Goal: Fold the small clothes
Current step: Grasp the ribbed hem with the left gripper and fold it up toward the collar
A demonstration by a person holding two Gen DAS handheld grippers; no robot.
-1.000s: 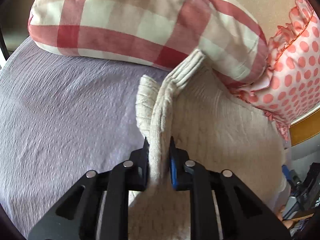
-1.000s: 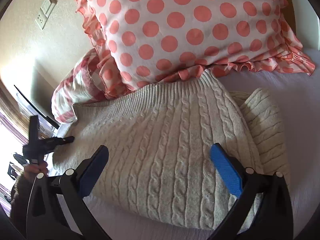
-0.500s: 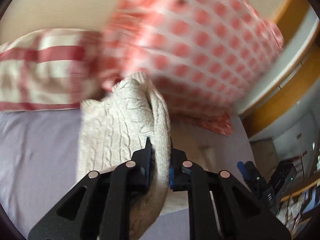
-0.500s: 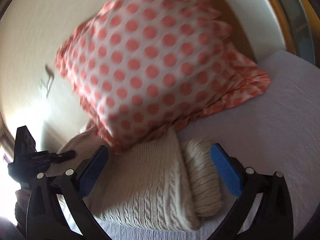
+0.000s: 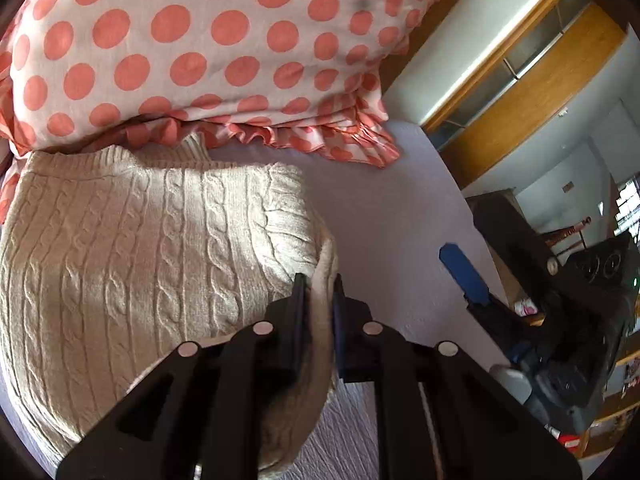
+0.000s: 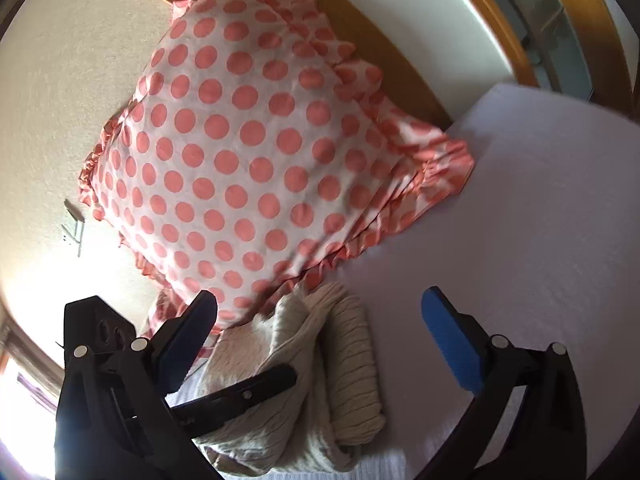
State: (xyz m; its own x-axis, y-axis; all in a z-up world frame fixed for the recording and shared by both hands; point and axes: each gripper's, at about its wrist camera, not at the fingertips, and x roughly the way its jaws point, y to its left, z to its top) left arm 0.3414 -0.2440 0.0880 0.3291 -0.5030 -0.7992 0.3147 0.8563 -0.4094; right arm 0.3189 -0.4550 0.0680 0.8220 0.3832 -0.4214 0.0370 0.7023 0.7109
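Since one second ago the left gripper (image 5: 318,292) has carried the sweater edge across, so the cream cable-knit sweater (image 5: 152,264) now lies doubled on the bed (image 5: 392,216), where before the edge stood up near the checked pillow. Its jaws are pressed together on a thick fold of knit at the sweater's right border. The right gripper (image 6: 320,332) hangs spread wide above the bed and holds nothing.

From the right wrist view the sweater (image 6: 304,364) looks bunched, with a ribbed roll along its right side. Its far edge touches the ruffle of the dotted pillow (image 5: 192,48). To the right of the sweater the lilac sheet runs bare up to the bed's border.
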